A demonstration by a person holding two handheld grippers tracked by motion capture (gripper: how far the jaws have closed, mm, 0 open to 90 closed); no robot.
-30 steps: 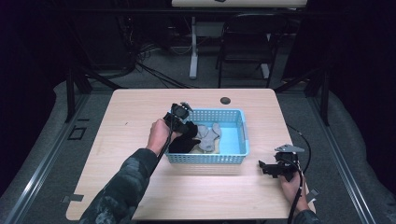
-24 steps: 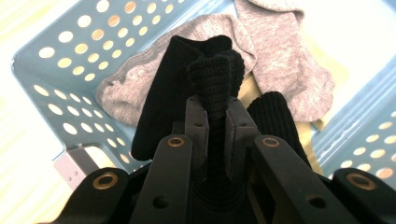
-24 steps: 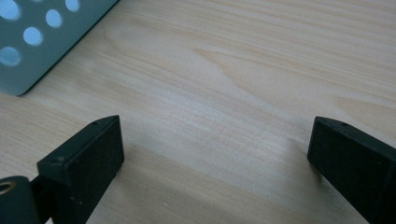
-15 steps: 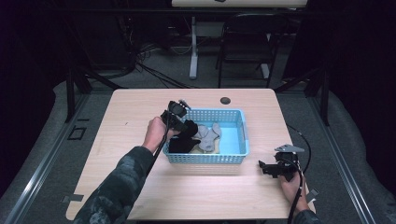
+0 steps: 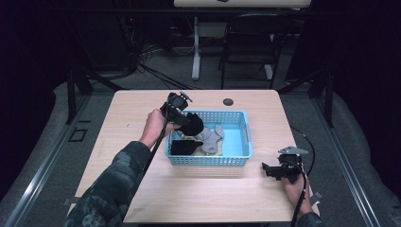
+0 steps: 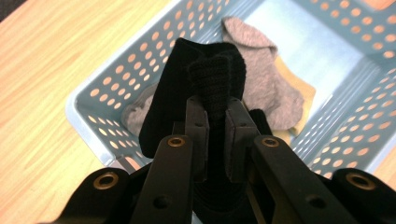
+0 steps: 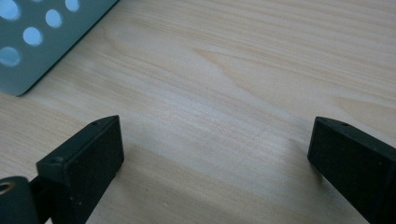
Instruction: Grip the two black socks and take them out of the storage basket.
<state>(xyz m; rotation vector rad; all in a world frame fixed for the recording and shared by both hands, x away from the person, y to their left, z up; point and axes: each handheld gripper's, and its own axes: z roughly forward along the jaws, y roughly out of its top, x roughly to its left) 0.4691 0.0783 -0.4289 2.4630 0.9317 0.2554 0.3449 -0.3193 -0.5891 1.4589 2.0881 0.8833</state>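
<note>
One blue basket [image 5: 236,158], two black socks, one grey sock [image 5: 210,138]. Left gripper [image 5: 181,113] pinches one black sock [image 5: 193,124] above the basket's left end; second black sock [image 5: 185,147] lies inside. Left gripper view adds a tan piece [image 6: 292,86] under the grey sock. Right gripper [image 5: 274,171] spread, over the table [image 5: 198,198].

Bare counter [image 5: 198,198] lies open in front of and left of the blue basket [image 5: 208,160], whose walls fence in the grey socks [image 5: 210,138] inside.
</note>
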